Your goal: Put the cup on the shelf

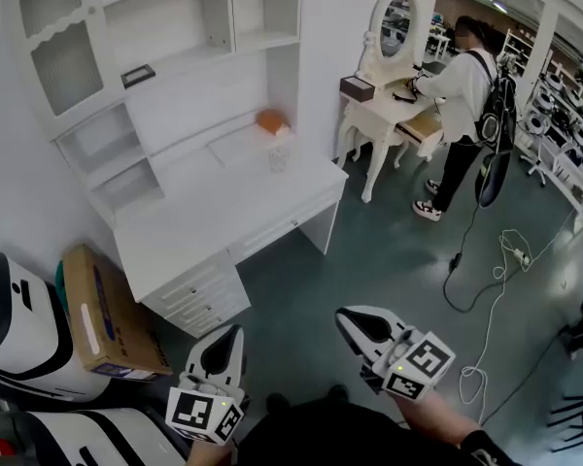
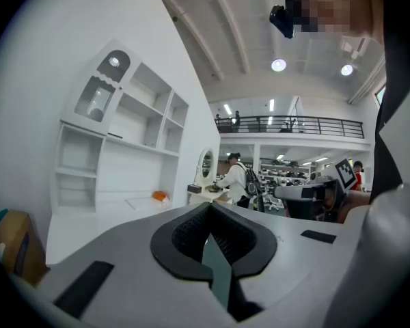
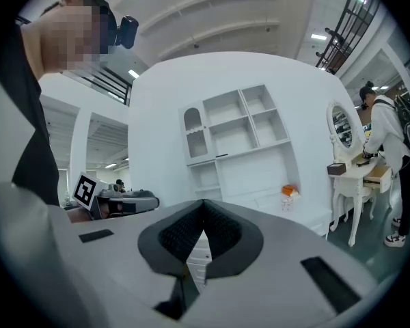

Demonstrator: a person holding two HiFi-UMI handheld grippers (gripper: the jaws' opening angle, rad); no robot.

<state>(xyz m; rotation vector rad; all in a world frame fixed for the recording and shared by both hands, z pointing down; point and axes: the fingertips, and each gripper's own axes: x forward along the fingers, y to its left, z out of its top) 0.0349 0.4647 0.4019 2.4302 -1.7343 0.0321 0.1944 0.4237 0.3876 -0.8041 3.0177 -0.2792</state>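
A small clear cup (image 1: 277, 156) stands on the white desk (image 1: 223, 212), just in front of an orange object (image 1: 271, 119). Above the desk rises a white hutch with open shelves (image 1: 189, 17). My left gripper (image 1: 233, 332) and right gripper (image 1: 343, 316) hover low over the floor, well short of the desk, both shut and empty. In the right gripper view the cup (image 3: 291, 199) is a tiny shape under the orange object (image 3: 289, 190), far beyond my right gripper (image 3: 203, 209). The left gripper view shows my left gripper (image 2: 209, 210) with the orange object (image 2: 160, 196) and shelves (image 2: 133, 125) in the distance.
A cardboard box (image 1: 102, 314) leans beside the desk's drawer unit (image 1: 199, 299), next to a white machine (image 1: 19, 328). At the right a person (image 1: 462, 95) stands at a white vanity table (image 1: 384, 115) with an oval mirror (image 1: 396, 17). White cables (image 1: 505, 250) trail over the floor.
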